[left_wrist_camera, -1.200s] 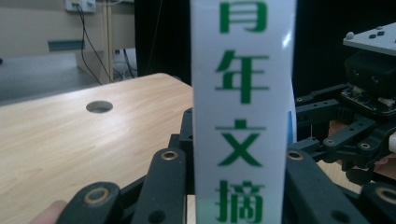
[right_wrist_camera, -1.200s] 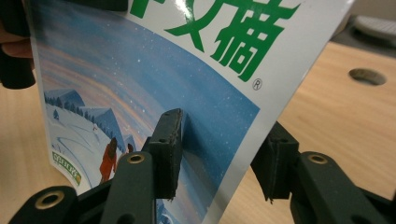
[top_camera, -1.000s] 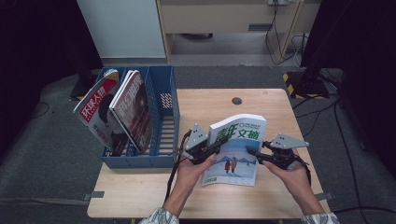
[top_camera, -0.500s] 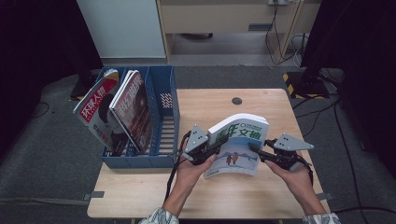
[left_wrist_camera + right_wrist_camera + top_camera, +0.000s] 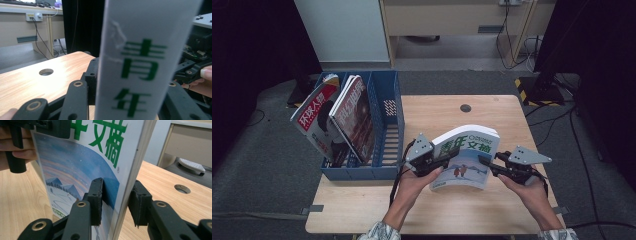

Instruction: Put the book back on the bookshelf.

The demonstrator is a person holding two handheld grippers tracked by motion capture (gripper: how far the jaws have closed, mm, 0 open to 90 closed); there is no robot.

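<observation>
The right gripper (image 5: 484, 161) comes in from 4 o'clock of the high view, w/ its jaws either side of the magazine's (image 5: 467, 155) right edge. In the right gripper view (image 5: 115, 203) the left pad lies against the cover; the right pad sits just beside the back, contact there can't be told. Its jaws have just been closing w/ the magazine between them.

The left gripper (image 5: 447, 159) sits at the magazine's left edge, approx. 5 o'clock from table centre. In the left gripper view (image 5: 130, 100) the white spine w/ green characters stands upright between the jaws; whether the pads press on it can't be told. Those jaws have just been opening, magazine between them.

Largest to smallest:
- Table (image 5: 442, 112): light wood, the magazine tilted up above its near half.
- Blue rack (image 5: 387, 125): at 9 o'clock, against the table's left edge, w/ several slots.
- Two magazines (image 5: 339, 120) lean in the rack's left slots; the right slot beside the table holds none.
- Round hole (image 5: 465, 108) in the tabletop at 12 o'clock, well apart from the grippers.
</observation>
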